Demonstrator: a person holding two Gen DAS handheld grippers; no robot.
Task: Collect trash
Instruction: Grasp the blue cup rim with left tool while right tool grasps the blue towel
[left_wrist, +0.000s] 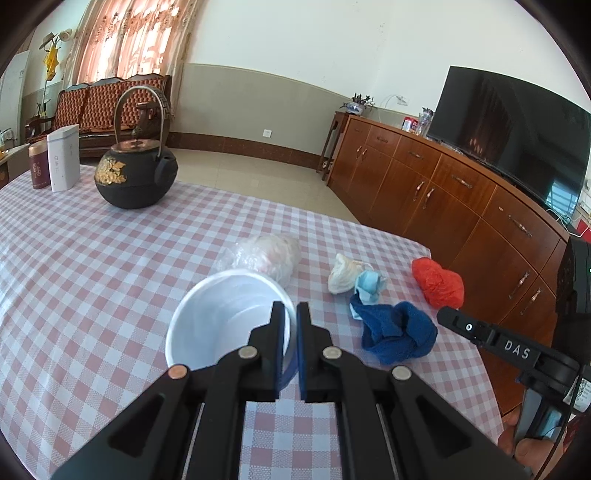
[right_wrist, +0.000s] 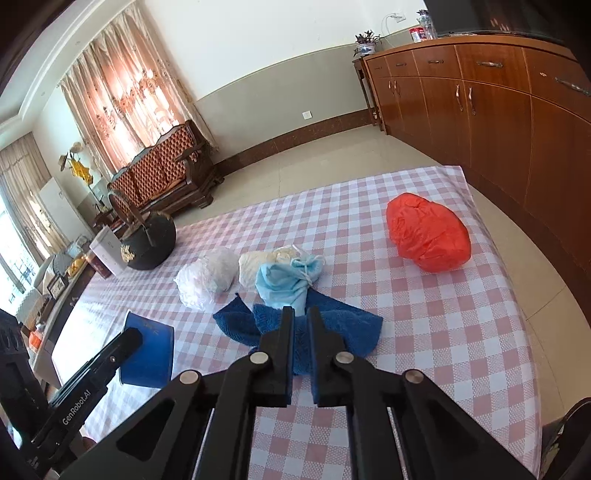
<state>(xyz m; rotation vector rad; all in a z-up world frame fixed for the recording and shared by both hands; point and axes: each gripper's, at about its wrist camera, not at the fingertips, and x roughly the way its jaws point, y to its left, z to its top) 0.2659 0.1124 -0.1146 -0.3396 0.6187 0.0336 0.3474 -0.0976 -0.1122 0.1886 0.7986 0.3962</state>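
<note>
While the left wrist view is taken first, the left tool (left_wrist: 290, 308) is seen with its two fingers pinching the near rim of a white cup (left_wrist: 229, 317), one finger inside the wall and one outside. The cup is tipped, its mouth turned toward the camera, above the checked tabletop (left_wrist: 92, 266). Just behind the cup a crumpled clear plastic bag (left_wrist: 266, 254) is found. To the right a cream wad (left_wrist: 343, 277), a light blue face mask (left_wrist: 369, 286), a dark blue cloth (left_wrist: 397, 332) and a red plastic bag (left_wrist: 437, 282) are spread along the tabletop. A black teapot (left_wrist: 136, 173) is set far back on the left, and the right tool's finger (left_wrist: 487, 338) is caught at the right edge.

Over in the right wrist view, the right tool (right_wrist: 301, 314) is held with its fingers nearly pressed together, a narrow gap left between them and nothing gripped. Its tips are poised over the dark blue cloth (right_wrist: 351, 325), just short of the face mask (right_wrist: 286, 284). The red plastic bag (right_wrist: 428, 232) lies well apart to the right.
</note>
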